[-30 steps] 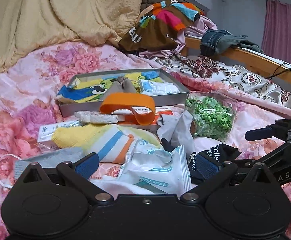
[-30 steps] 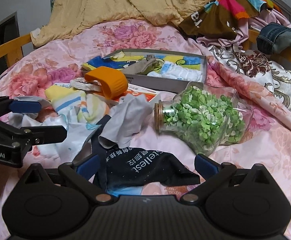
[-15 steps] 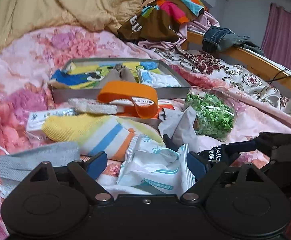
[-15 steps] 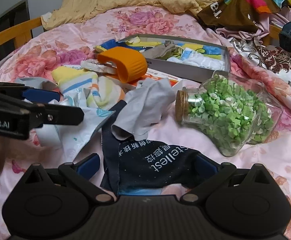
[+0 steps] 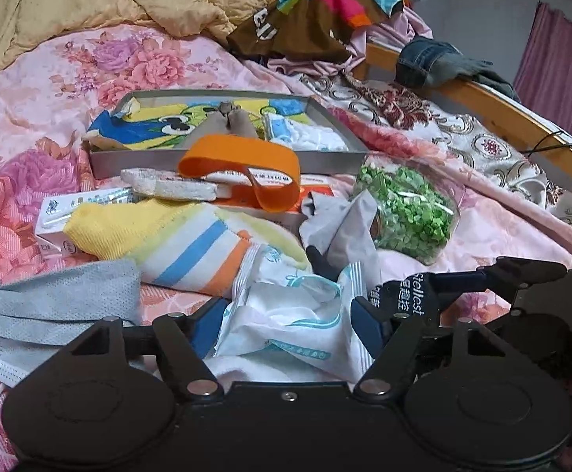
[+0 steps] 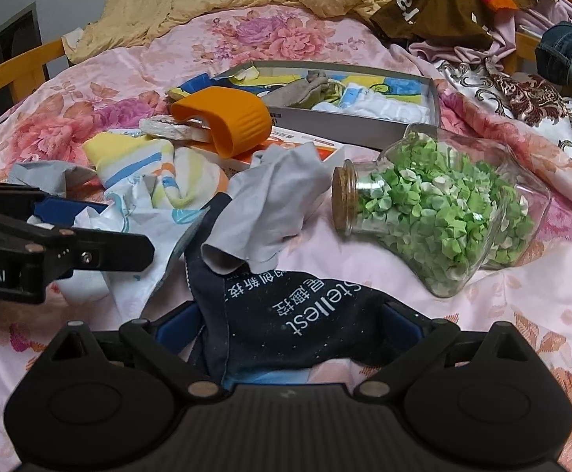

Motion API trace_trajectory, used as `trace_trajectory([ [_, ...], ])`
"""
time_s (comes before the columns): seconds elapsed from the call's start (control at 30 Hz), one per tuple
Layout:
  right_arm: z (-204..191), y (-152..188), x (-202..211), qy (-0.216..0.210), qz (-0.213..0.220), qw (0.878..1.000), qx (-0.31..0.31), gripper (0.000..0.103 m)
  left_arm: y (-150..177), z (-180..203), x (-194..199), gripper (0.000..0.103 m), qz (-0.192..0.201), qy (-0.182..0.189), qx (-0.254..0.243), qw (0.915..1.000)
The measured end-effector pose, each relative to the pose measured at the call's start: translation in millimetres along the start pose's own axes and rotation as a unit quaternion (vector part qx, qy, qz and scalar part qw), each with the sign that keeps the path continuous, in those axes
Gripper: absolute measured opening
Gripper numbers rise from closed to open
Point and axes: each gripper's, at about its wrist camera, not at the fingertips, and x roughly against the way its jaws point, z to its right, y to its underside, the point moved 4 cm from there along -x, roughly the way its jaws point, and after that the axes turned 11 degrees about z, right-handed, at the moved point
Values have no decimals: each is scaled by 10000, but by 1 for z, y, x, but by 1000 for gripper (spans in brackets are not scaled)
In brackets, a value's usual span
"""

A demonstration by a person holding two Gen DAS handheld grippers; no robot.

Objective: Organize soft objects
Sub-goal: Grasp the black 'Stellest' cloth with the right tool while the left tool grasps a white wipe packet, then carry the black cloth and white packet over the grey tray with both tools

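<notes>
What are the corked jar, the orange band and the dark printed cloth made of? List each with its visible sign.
Clear corked jar: looks like glass, glossy and see-through, with a speckled tan cork stopper.
Orange ribbed band: probably silicone or rubber, matte, holding its curve.
Dark navy printed cloth: thin soft fabric, perhaps microfibre; it creases and drapes between the right tongs.

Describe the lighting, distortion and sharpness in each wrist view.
Left wrist view: dim, soft light; fisheye bends the wooden bed rail; white plastic packet slightly soft. Right wrist view: brighter; faint glare on the glass jar of green paper stars; black corners from vignetting.
</notes>
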Motion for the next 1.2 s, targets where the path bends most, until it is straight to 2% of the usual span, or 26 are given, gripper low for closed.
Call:
trace_trajectory([
  [0.17,0,2,-1,-28,-40,9999,-116,94,1,0,0,71,-24,14,39,10000],
  [0.27,-1,1,-1,-58,-20,9999,-155,91,3,0,-2,65,-73,-35,32,10000],
  [0.4,-4,2,-1,-124,-12,9999,-116,82,5,0,-3,55,-80,-34,60,9999],
  [0.57,-7,1,1,-161,49,9998,-50,66,8,3,-1,44,-48,-26,44,10000],
  [0.7,-11,-1,3,-195,97,9998,30,46,9,7,0,36,-10,-20,50,10000],
  [0.93,-18,0,8,-266,121,9992,259,18,10,15,3,31,-2,3,77,10000],
  [1.03,-19,0,12,-297,154,9990,308,12,10,20,6,31,-14,-56,27,10000],
  [1.2,-22,0,29,-388,342,9982,315,11,6,21,15,31,37,-207,170,9996],
])
